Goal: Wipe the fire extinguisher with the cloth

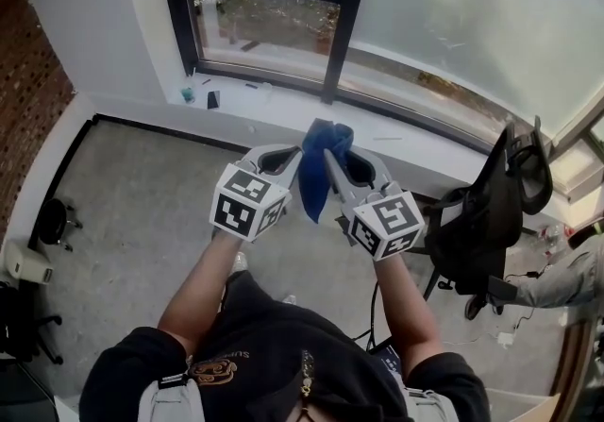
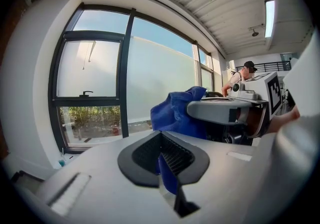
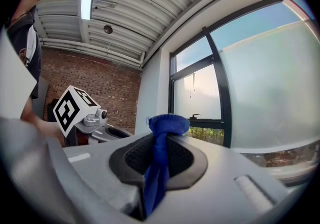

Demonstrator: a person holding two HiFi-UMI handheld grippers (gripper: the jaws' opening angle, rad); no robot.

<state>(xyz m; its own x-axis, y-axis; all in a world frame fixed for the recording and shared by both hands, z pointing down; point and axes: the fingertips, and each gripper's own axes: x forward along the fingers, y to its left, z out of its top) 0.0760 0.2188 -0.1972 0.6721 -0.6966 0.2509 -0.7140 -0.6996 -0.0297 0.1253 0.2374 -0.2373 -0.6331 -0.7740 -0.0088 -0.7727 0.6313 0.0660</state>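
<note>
A blue cloth (image 1: 319,170) hangs stretched between my two grippers, held up in front of the window. My left gripper (image 1: 288,158) is shut on one edge of it; in the left gripper view a thin blue strip (image 2: 168,177) sits pinched between the left gripper's (image 2: 165,157) jaws, and the bunched rest of the cloth (image 2: 176,113) lies beyond. My right gripper (image 1: 335,163) is shut on the other end; in the right gripper view the cloth (image 3: 167,124) bulges out past that gripper's (image 3: 159,154) jaws. No fire extinguisher shows in any view.
A dark-framed window (image 1: 338,14) and a white sill (image 1: 236,94) with small items lie ahead. A black office chair (image 1: 491,212) stands at the right, with a seated person's legs (image 1: 566,280) beyond it. Another person (image 2: 243,74) stands at a counter. Grey carpet (image 1: 142,203) lies below.
</note>
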